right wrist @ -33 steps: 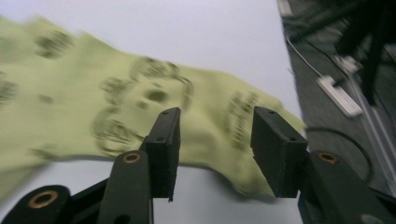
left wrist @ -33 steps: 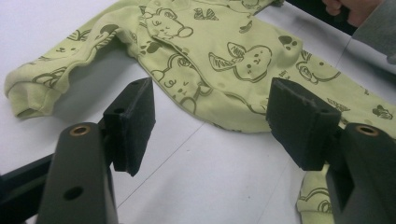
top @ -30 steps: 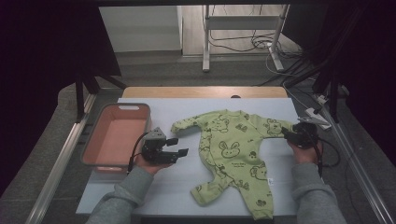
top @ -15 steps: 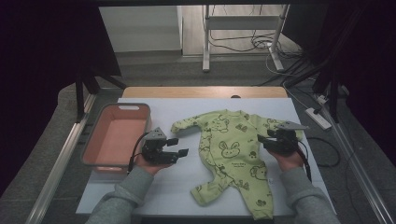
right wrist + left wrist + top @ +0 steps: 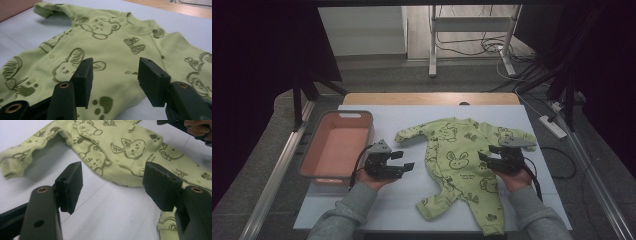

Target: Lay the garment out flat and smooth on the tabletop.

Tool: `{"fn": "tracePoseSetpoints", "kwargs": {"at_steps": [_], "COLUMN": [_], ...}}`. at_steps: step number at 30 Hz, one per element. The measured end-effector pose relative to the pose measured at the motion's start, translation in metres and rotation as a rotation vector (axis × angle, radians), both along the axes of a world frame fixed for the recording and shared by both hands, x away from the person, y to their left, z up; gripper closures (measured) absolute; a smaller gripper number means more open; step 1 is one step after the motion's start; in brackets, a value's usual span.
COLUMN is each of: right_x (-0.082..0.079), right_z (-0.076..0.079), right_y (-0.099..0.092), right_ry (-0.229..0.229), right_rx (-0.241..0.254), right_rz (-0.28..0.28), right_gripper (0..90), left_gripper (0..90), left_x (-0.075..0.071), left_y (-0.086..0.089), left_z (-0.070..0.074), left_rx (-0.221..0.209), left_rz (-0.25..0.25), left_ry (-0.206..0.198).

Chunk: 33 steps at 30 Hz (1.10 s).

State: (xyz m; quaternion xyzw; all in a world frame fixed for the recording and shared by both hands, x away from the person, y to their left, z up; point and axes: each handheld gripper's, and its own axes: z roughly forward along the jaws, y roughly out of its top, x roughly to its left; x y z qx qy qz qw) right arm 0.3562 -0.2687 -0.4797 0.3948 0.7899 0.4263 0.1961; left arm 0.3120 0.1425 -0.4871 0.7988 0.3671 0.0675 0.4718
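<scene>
A light green baby onesie [image 5: 457, 160] printed with dark animal drawings lies flat on the pale table cover, sleeves spread and legs toward me. My left gripper [image 5: 403, 160] hovers just left of the onesie's body, open, pointing right at it. In the left gripper view the jaws [image 5: 112, 187] stand wide apart over bare cover, with the onesie [image 5: 120, 150] just beyond them. My right gripper [image 5: 487, 153] is over the onesie's right side, pointing left, open. In the right gripper view its jaws [image 5: 115, 80] frame the onesie [image 5: 112, 42] with nothing pinched between them.
A pink tray [image 5: 362, 120] stands at the table's left, close behind the left hand, with its corner [image 5: 15, 7] in the right gripper view. The wooden table edge [image 5: 427, 98] runs along the back. Cables and a power strip [image 5: 552, 127] lie on the floor at the right.
The right hand has moved left from the end of the onesie's right sleeve to over its right side. The left hand and the onesie have stayed where they were.
</scene>
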Motion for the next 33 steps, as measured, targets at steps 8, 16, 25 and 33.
{"fn": "tracePoseSetpoints", "kwargs": {"at_steps": [8, 16, 25, 33], "right_x": [-0.015, -0.033, -0.050, -0.056], "right_z": [-0.004, -0.006, -0.008, -0.007], "right_y": [0.005, 0.001, 0.007, 0.005], "right_ry": [0.014, 0.025, 0.032, 0.022], "right_rx": [-0.019, -0.012, -0.018, -0.018], "right_rz": [0.037, 0.052, 0.116, 0.120], "right_gripper": [45.4, 43.7, 42.6, 42.2], "left_gripper": [32.7, 31.8, 29.6, 28.2], "left_x": [-0.010, -0.018, -0.006, -0.001], "left_y": [0.002, 0.002, 0.000, -0.005], "left_z": [-0.008, -0.012, -0.015, -0.009], "left_rx": [0.015, 0.025, 0.013, -0.014], "left_rz": [0.035, 0.085, 0.139, 0.147], "left_ry": [0.020, 0.008, 0.010, 0.014]}}
